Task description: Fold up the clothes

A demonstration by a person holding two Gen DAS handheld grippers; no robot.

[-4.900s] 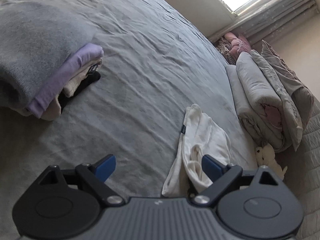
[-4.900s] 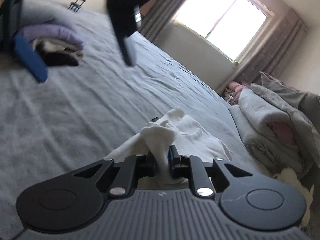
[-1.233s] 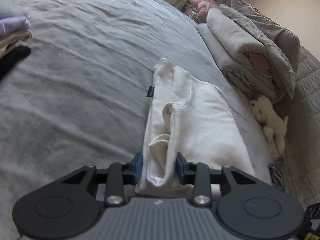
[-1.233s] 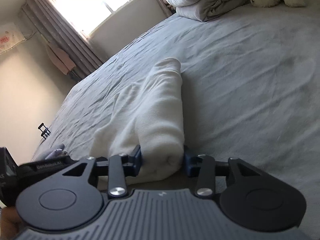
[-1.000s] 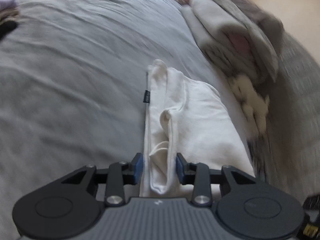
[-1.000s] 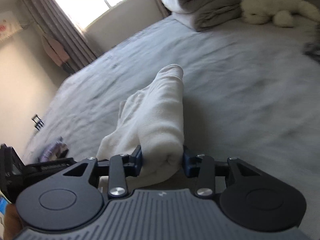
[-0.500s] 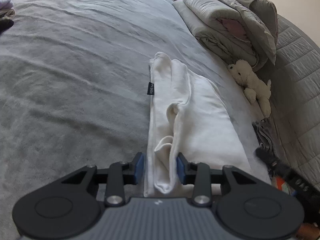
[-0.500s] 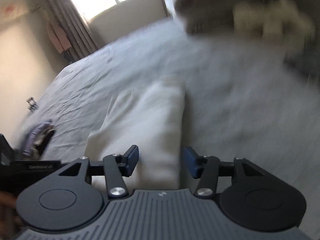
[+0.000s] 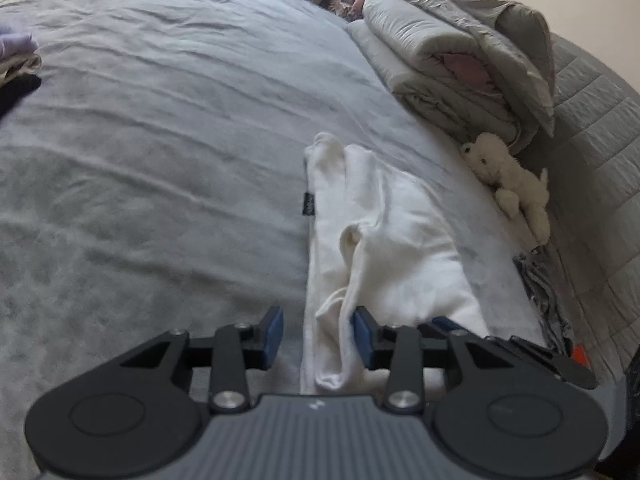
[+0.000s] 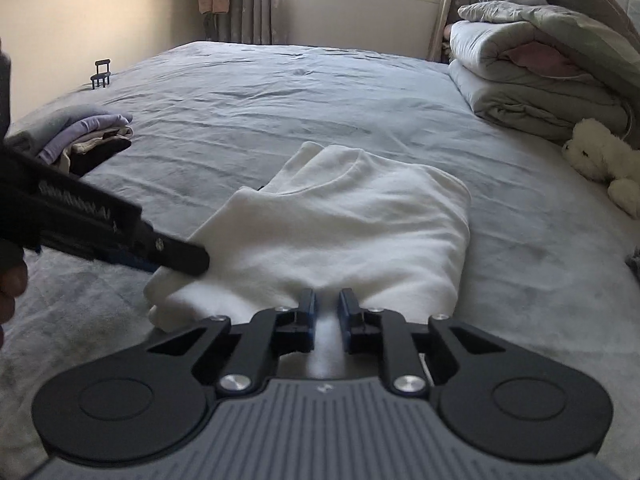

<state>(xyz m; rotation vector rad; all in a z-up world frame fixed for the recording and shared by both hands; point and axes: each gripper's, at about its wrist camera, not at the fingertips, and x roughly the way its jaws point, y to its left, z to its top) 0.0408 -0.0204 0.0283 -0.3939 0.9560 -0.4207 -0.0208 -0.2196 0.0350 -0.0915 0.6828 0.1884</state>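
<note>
A white folded garment (image 9: 400,248) (image 10: 352,216) lies flat on the grey bed (image 9: 160,160) (image 10: 280,92). My left gripper (image 9: 318,336) straddles the garment's rolled left edge. Its jaws are opening: the left pad stands clear of the cloth and the right pad only brushes it. One of its fingers (image 10: 176,254) shows at the garment's left corner in the right wrist view. My right gripper (image 10: 327,306) sits at the garment's near edge. Its jaws are closing to a narrow gap, with bare sheet showing between the pads and the hem at their tips. Its fingers (image 9: 520,350) reach in from the right in the left wrist view.
A stack of folded clothes (image 10: 88,132) (image 9: 16,56) sits at the bed's left. Rolled grey duvets (image 10: 540,80) (image 9: 440,40) and a white plush toy (image 10: 600,156) (image 9: 508,184) line the right side. A person's hand (image 10: 8,280) holds the left gripper.
My right gripper let go of the garment's rolled edge, rolled level and shifted to its near hem, jaws narrowing. My left jaws widened off the fold they had pinched.
</note>
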